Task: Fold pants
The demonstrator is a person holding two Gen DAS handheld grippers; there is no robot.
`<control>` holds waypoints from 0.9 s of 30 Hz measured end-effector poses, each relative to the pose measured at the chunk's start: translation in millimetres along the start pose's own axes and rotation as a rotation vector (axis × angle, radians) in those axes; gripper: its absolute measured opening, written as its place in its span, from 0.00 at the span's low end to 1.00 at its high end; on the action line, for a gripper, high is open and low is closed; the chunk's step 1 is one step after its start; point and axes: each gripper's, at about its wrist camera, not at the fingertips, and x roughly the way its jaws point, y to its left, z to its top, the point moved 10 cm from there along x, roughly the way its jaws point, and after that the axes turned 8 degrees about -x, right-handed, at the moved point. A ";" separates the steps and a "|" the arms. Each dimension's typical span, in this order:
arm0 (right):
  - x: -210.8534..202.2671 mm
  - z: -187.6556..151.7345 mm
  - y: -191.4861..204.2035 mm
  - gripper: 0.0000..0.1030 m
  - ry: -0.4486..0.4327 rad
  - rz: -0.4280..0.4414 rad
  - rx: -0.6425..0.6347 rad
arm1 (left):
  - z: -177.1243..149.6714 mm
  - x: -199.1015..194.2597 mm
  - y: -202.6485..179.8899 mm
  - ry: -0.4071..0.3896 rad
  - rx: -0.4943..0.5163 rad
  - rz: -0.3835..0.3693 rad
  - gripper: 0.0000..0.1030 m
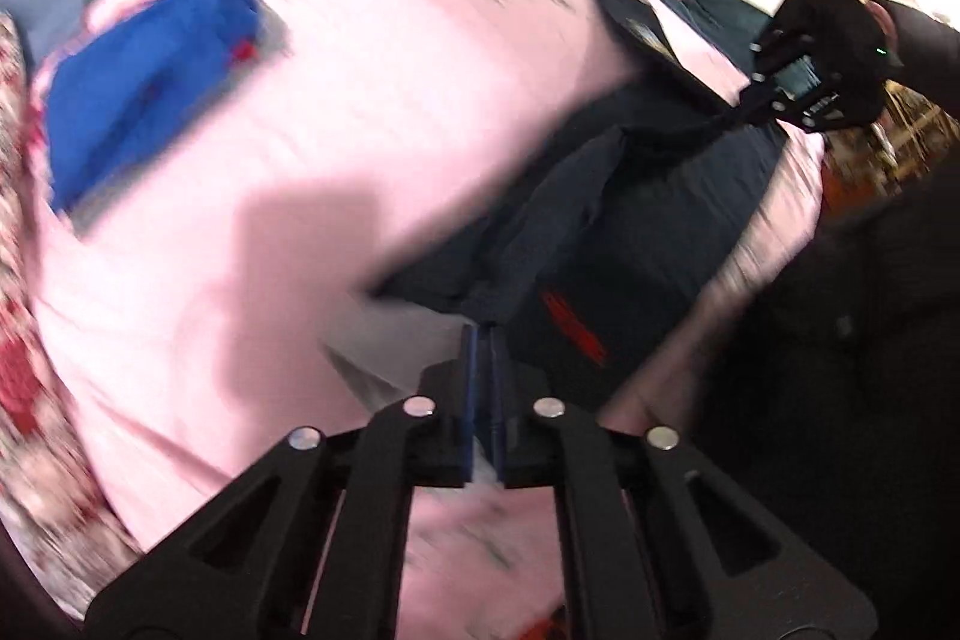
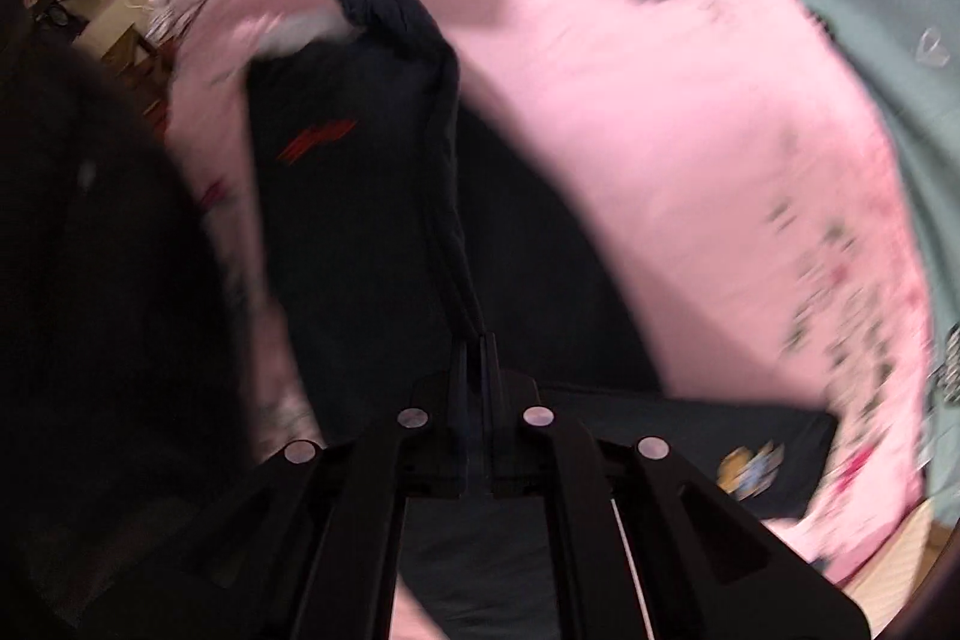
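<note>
On the pink bedspread [image 1: 372, 58], both grippers pinched an edge of the dark navy pants [image 1: 648, 232].

Seen from the left wrist, the left gripper [image 1: 483, 334] had its fingers shut tight on a bunched corner of the pants, lifting it off the bedspread, while the rest of the garment, with its red logo [image 1: 573, 328], lay spread toward the bed's edge. From the right wrist, the right gripper [image 2: 480, 340] likewise had its fingers clamped on the fabric edge, which ran as a taut ridge between the two grippers. A folded blue garment [image 1: 150, 88] lay well apart on the bedspread, and a dark item with a yellow print [image 2: 750, 466] sat beside the pants. Both views were motion-blurred.
</note>
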 end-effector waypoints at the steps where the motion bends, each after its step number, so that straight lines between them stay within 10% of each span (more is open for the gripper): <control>1: 9.4 -9.4 17.9 0.03 0.009 0.038 0.021 | -18.0 9.2 -4.4 0.035 -0.008 -0.002 0.03; 13: 61.5 -33.3 72.9 0.19 0.065 0.124 0.184 | -88.0 25.5 30.3 0.062 -0.258 0.021 0.05; 21: 13.4 108.6 83.8 0.29 -0.342 0.039 0.212 | -74.7 -19.2 72.4 -0.230 -0.554 0.051 0.40; 27: 70.7 198.6 119.2 0.29 -0.357 -0.038 0.055 | -102.1 -32.2 88.6 -0.288 -0.669 0.065 0.56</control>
